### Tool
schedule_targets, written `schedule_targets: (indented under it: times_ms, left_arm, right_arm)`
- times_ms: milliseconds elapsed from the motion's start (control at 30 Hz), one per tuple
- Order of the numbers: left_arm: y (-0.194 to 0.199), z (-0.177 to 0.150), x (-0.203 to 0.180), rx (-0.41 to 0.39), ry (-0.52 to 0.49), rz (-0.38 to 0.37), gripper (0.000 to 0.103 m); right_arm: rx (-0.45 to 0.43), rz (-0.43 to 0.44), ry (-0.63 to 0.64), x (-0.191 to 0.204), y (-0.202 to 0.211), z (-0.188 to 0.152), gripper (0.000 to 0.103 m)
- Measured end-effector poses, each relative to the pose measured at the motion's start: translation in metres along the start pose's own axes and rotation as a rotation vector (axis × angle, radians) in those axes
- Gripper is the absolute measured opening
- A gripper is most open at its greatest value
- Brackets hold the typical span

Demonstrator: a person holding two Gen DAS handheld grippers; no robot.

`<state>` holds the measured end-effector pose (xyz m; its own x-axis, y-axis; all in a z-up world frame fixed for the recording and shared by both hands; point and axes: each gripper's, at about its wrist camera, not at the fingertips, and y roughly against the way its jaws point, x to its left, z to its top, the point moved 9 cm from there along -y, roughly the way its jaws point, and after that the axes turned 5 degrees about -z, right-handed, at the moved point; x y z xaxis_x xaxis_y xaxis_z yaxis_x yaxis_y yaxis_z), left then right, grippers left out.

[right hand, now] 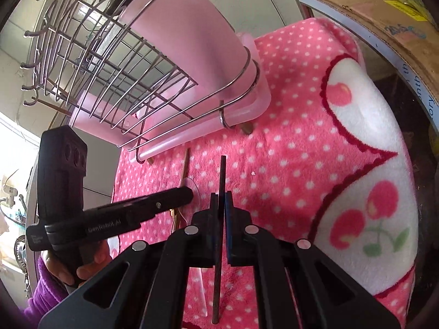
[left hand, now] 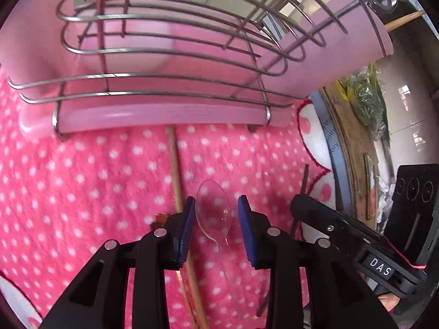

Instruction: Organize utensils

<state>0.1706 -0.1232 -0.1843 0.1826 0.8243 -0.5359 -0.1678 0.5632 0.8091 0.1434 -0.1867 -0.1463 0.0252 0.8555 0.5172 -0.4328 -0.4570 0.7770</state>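
Note:
A clear plastic spoon (left hand: 212, 219) lies on the pink dotted blanket (left hand: 82, 192), its bowl between the blue pads of my left gripper (left hand: 216, 199). The jaws stand apart, and a gap shows at the right pad. Just left of the spoon lies a wooden chopstick (left hand: 174, 164). My right gripper (right hand: 221, 194) is shut on a dark chopstick (right hand: 222, 170) that sticks out past the fingertips and back under the gripper. In the right wrist view the left gripper (right hand: 189, 193) reaches in from the left over the spoon's bowl (right hand: 195, 189).
A wire rack (left hand: 164, 93) on a pink tray (left hand: 164, 115) stands at the blanket's far side, with a pink board leaning in it. A cardboard box (right hand: 384, 13) borders the blanket on the right. A hand in a purple sleeve (right hand: 60, 274) holds the left gripper.

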Motion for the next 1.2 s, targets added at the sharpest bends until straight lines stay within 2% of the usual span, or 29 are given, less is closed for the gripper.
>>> schedule_targets:
  times_ms: [100, 367, 400, 433, 467, 567, 733, 1033, 1100, 1200]
  left_arm:
    - [-0.010, -0.003, -0.008, 0.018, 0.005, -0.027, 0.031]
    - [-0.018, -0.008, -0.013, 0.018, -0.027, 0.013, 0.027]
    - [-0.018, -0.008, -0.013, 0.017, -0.025, 0.011, 0.024]
    - [-0.017, -0.008, -0.014, 0.014, -0.026, 0.007, 0.009]
    - [-0.016, -0.008, -0.011, 0.018, -0.025, 0.003, 0.003]
    - [-0.009, -0.009, -0.008, 0.001, -0.018, -0.008, 0.003]
    - [0.021, -0.009, -0.015, -0.090, -0.049, -0.023, 0.003]
    - [0.129, -0.004, -0.033, -0.398, -0.153, -0.006, 0.003]
    - [0.147, -0.004, -0.034, -0.440, -0.155, -0.010, 0.003]
    - [0.164, -0.004, -0.034, -0.473, -0.156, -0.018, 0.003]
  right_arm:
    - [-0.003, -0.003, 0.000, -0.001, 0.003, 0.000, 0.005]
    - [-0.018, -0.007, 0.001, -0.003, 0.009, 0.000, 0.005]
    - [-0.022, -0.008, 0.006, -0.003, 0.011, 0.001, 0.005]
    - [-0.026, -0.009, 0.010, -0.002, 0.014, 0.001, 0.005]
    - [-0.031, -0.012, 0.016, -0.002, 0.016, 0.001, 0.005]
    - [-0.046, -0.017, 0.030, 0.000, 0.022, 0.001, 0.005]
    - [-0.095, -0.026, 0.054, 0.003, 0.040, 0.004, 0.005]
    - [-0.228, -0.066, 0.127, 0.024, 0.081, 0.015, 0.005]
    - [-0.229, -0.075, 0.146, 0.027, 0.083, 0.015, 0.005]
    - [-0.167, -0.076, 0.112, 0.020, 0.071, 0.012, 0.005]
